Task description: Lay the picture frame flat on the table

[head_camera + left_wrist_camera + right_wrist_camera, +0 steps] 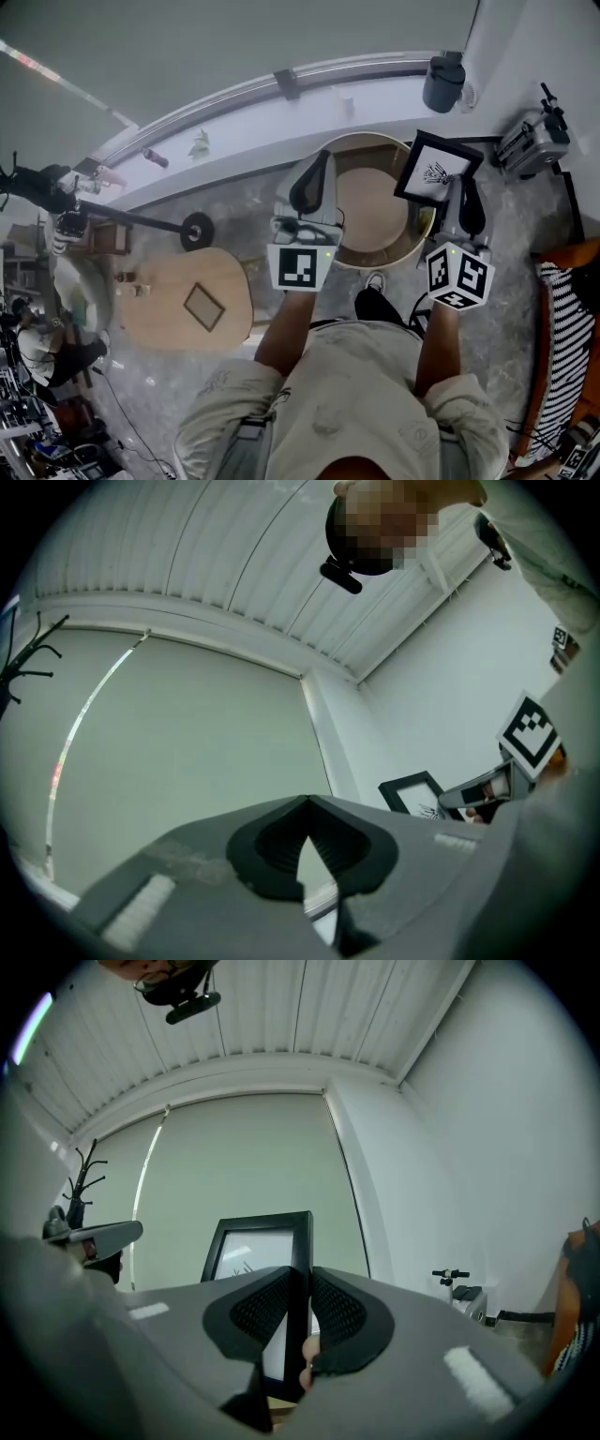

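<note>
The round wooden table (375, 246) fills the middle of the head view, just ahead of the person; a flatter, oval wooden table (155, 305) lies well apart to its left. The picture frame (255, 1241), black-edged with a pale print, is over the round table's right rim, not lying flat; it is tipped, its face partly upward and turned toward the left gripper's side. In the right gripper view its long sides run away along the jaws, one short edge far and the other near the tabletop; whether that near edge touches the wood I cannot tell. The right gripper (300, 1281) is clamped on the frame's right-hand side rail, a ribbed pad pressed flat to each face of it. The left gripper (307, 803) hangs over the table's left part, apart from the frame; its jaw tips meet with nothing between them.
</note>
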`<state>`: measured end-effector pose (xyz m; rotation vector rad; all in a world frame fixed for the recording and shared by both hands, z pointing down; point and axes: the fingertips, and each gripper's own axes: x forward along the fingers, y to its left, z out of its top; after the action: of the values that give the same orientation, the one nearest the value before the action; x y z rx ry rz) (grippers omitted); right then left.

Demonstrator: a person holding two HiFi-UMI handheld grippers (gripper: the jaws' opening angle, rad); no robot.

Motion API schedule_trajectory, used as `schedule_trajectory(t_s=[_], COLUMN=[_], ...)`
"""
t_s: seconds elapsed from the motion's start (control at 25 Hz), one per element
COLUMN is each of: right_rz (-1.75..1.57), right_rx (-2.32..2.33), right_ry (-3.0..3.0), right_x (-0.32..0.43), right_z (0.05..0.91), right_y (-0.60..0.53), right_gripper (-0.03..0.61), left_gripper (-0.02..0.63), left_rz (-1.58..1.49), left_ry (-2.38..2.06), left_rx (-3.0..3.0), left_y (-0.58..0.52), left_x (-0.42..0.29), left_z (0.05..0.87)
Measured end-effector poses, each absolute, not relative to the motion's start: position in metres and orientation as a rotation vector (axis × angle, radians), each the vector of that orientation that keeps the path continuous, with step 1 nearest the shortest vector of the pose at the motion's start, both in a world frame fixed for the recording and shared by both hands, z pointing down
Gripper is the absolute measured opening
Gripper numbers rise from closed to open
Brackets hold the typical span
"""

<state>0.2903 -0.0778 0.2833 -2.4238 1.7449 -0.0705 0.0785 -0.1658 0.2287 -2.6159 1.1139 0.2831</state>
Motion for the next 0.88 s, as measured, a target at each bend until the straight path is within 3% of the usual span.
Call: schedule_trajectory(t_s=[0.48, 0.88], right_rz=[-0.137, -0.229], right_rx=[-2.391, -2.355], right_ry=[1.785, 1.853], right_x=[0.343, 0.335], right_z=[0.303, 0.328], right_y=[-0.138, -0.187], right_gripper=[0.072, 0.074], left_gripper=[0.003, 0.003], left_rz=[0.247, 0.194], left_ry=[1.182, 1.279], left_rx=[-2.574, -2.544], left_y=[-0.218, -0.255], left_x=[0.122, 0.104], left_z=[0.241, 0.259])
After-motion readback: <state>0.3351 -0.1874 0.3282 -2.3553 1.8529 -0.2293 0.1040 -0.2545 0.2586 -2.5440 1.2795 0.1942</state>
